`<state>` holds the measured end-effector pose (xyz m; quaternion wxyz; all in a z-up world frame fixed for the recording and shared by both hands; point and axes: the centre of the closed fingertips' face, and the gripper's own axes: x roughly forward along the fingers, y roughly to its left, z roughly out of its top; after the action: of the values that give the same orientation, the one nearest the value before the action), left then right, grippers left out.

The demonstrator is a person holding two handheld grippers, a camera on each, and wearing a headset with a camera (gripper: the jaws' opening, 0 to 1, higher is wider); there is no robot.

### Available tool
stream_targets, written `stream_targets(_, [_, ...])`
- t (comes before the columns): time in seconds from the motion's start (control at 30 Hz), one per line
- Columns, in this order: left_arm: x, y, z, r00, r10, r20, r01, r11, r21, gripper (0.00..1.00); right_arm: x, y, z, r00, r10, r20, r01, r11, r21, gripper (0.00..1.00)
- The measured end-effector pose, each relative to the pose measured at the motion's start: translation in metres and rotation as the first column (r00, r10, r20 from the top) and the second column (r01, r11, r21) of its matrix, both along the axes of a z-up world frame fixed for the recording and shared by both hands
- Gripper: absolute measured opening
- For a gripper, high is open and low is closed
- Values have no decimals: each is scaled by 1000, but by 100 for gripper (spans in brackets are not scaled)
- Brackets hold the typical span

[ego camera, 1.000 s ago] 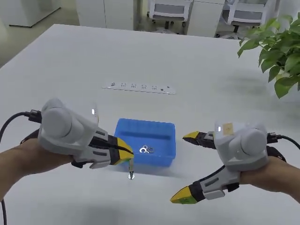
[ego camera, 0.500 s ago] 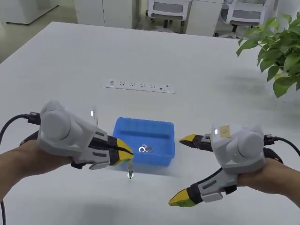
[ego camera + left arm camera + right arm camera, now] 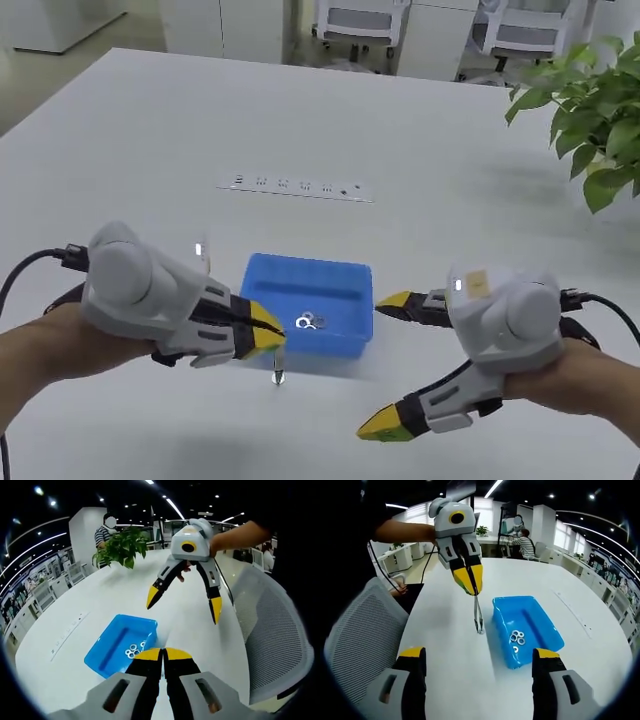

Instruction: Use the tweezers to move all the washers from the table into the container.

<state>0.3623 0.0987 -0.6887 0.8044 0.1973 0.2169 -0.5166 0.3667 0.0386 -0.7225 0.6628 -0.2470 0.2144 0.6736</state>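
Head view: washers point(image 3: 310, 321) are sitting in the blue container point(image 3: 345, 285). My left gripper point(image 3: 270, 335) is pinching the tweezers point(image 3: 279, 365), which point down just beside it. My right gripper point(image 3: 378, 365) is spread wide.

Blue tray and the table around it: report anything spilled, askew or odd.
Nothing stands out. The washers lie together inside the blue tray, none on its rim. The left tool is shut on the tweezers, which point down just beside the tray. The right tool is open and empty.
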Motion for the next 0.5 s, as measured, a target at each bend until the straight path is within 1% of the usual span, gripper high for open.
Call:
stream_targets(0.23, [-5,-1,-1,999,-28,-17,28,1000,3,5,-3,17,2,998,57,16,-57,998,16,77])
stream_targets(0.3, [-5,-1,-1,999,-34,-19,34,999,5,5,-4,21,2,997,76,17,-76,997,15,72])
stream_targets(0.5, [-4,-1,-2,998,-57,-26,58,998,14,5,-7,35,-2,991,133,27,-133,991,4,62])
